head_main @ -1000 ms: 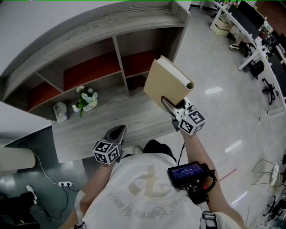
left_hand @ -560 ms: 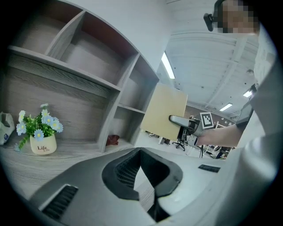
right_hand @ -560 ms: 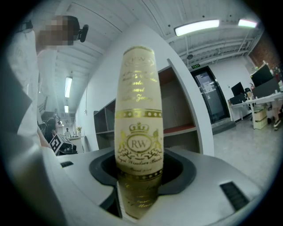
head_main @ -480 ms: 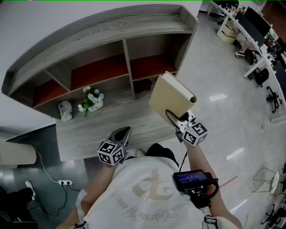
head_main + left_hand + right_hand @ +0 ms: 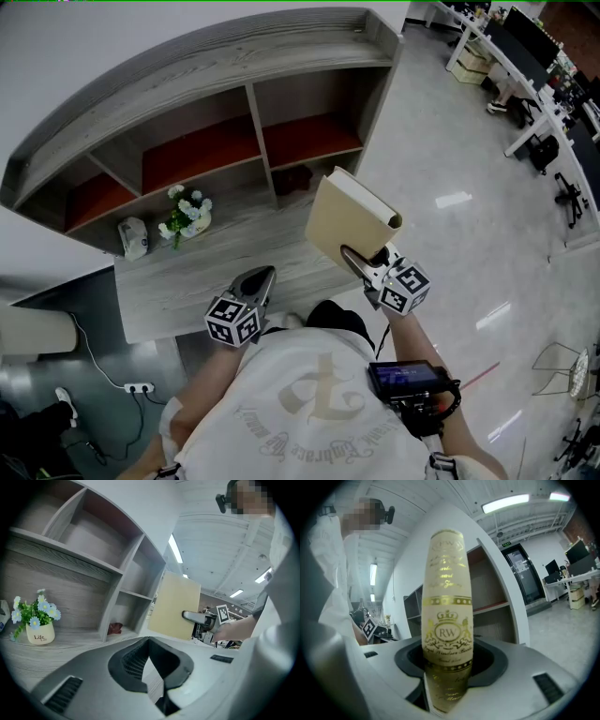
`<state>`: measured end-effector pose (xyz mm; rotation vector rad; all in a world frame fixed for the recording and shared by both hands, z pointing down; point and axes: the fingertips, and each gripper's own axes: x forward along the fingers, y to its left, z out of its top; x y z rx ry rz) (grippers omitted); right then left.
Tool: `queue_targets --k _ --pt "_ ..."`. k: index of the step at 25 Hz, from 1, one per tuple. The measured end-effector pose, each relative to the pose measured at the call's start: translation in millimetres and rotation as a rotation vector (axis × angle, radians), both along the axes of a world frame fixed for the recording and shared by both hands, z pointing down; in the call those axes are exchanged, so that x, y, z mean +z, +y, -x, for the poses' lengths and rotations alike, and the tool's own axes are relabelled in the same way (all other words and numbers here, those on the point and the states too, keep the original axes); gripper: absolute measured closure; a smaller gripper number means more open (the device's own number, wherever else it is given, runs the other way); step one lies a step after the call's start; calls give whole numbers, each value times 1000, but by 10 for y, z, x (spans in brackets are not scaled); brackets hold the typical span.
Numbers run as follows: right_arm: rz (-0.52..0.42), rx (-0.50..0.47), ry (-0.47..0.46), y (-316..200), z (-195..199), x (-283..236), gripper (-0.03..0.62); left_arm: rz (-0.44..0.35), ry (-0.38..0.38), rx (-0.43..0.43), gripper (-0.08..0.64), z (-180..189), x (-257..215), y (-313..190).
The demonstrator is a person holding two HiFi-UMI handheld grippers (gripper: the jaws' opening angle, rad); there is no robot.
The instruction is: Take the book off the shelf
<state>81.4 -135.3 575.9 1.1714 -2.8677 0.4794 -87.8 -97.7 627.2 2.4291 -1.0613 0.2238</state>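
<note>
A cream hardback book (image 5: 349,220) with gold print on its spine (image 5: 446,597) stands upright in the air in front of the shelf unit (image 5: 202,56). My right gripper (image 5: 362,260) is shut on its lower end, one jaw on each cover. In the left gripper view the book (image 5: 174,604) shows flat-on, with a right gripper finger (image 5: 193,617) across its cover. My left gripper (image 5: 255,279) hangs low over the desk board, shut with nothing in it; its jaws (image 5: 150,644) meet at the tip.
The grey wooden shelf has red-backed compartments. A small flower pot (image 5: 187,216) and a white object (image 5: 134,236) stand on the desk board (image 5: 178,281). A dark red thing (image 5: 114,628) lies in a lower compartment. Office desks (image 5: 525,75) stand at the far right.
My right gripper has carried the book a little away from the shelf, toward the person's body. The left gripper has stayed where it was.
</note>
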Motion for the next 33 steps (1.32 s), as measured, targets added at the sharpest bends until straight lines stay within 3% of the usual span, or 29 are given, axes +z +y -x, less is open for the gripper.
queue_targets --k 15,33 --pt "68 -33 26 299 108 309 383 -28 2 13 558 57 -58 -107" --pt "61 -23 3 266 205 198 383 -43 22 -3 558 121 -162 -244"
